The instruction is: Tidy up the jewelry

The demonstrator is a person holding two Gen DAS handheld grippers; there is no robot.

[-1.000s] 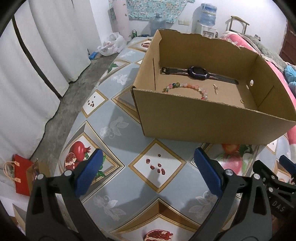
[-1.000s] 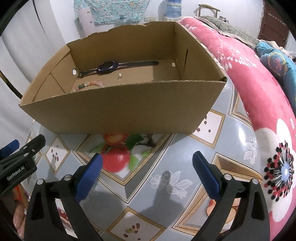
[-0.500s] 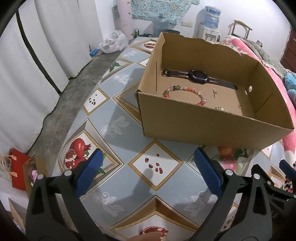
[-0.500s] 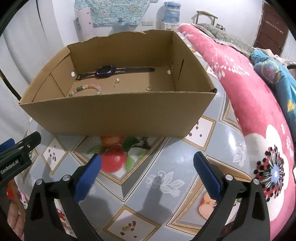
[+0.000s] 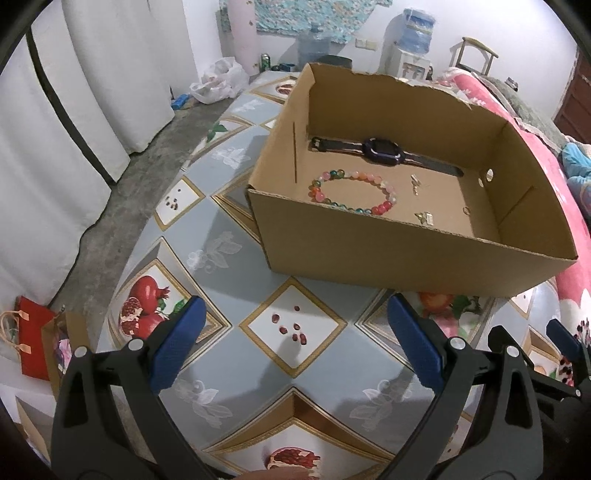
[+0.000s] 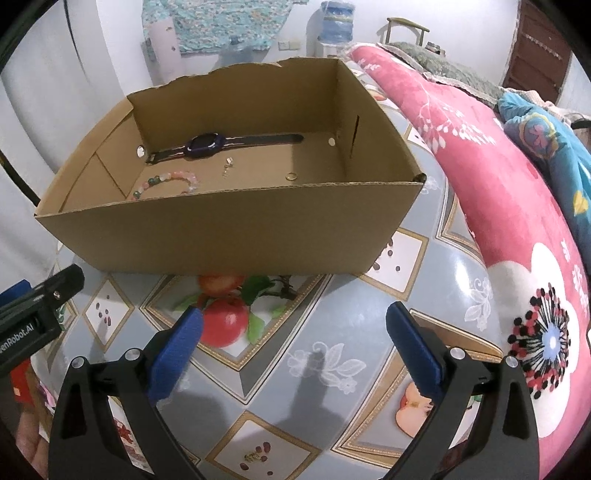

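Inside the cardboard box (image 5: 388, 254), left to right: bead bracelet (image 5: 352, 192), watch (image 5: 384, 151) lying lengthwise along the far wall, two small earrings, ring (image 6: 291, 176). Near wall partly hides them. Left gripper (image 5: 295, 343) and right gripper (image 6: 293, 345) both spread apart, empty, over the patterned tablecloth (image 5: 221, 236).

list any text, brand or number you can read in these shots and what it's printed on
"enRobot.AI": white letters on the black body of the left tool, seen at the left edge of the right wrist view; the first letter is cut off by the frame edge.
Brown cardboard box: no print on the walls that show.
Dark purple wristwatch in the box: its face shows nothing readable.
Blue water bottle on the white dispenser: any label is too blurred to read.
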